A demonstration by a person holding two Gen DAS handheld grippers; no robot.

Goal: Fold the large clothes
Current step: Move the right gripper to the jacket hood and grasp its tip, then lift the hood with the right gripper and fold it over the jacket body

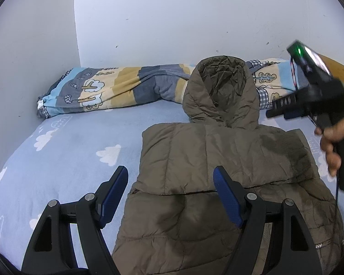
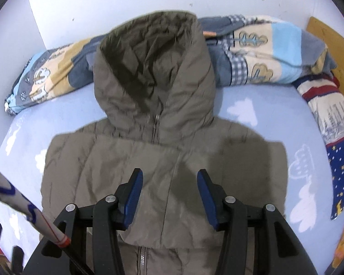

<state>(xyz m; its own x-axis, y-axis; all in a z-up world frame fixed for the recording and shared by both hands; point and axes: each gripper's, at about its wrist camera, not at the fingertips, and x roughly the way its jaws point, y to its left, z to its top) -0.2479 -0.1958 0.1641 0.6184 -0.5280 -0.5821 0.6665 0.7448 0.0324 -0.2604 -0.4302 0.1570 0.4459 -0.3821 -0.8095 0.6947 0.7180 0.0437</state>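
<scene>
An olive-brown hooded puffer jacket (image 1: 217, 151) lies flat on the bed with its hood (image 2: 153, 68) towards the wall. A sleeve is folded across its chest and hides part of the zipper (image 2: 156, 128). My left gripper (image 1: 170, 178) hovers over the jacket's left edge, jaws wide apart, nothing between them. My right gripper (image 2: 169, 178) stands open above the chest fold, also with nothing between its fingers. In the left wrist view the right gripper (image 1: 284, 108) shows blurred at the right, raised above the jacket's shoulder and held by a hand (image 1: 332, 146).
The light blue cloud-print sheet (image 1: 68, 155) covers the bed. A rolled patterned quilt (image 1: 107, 89) lies along the wall behind the hood. A star-print blanket (image 2: 339, 167) and a wooden headboard (image 2: 332, 45) are at the right. A white rod (image 2: 23, 206) crosses the lower left.
</scene>
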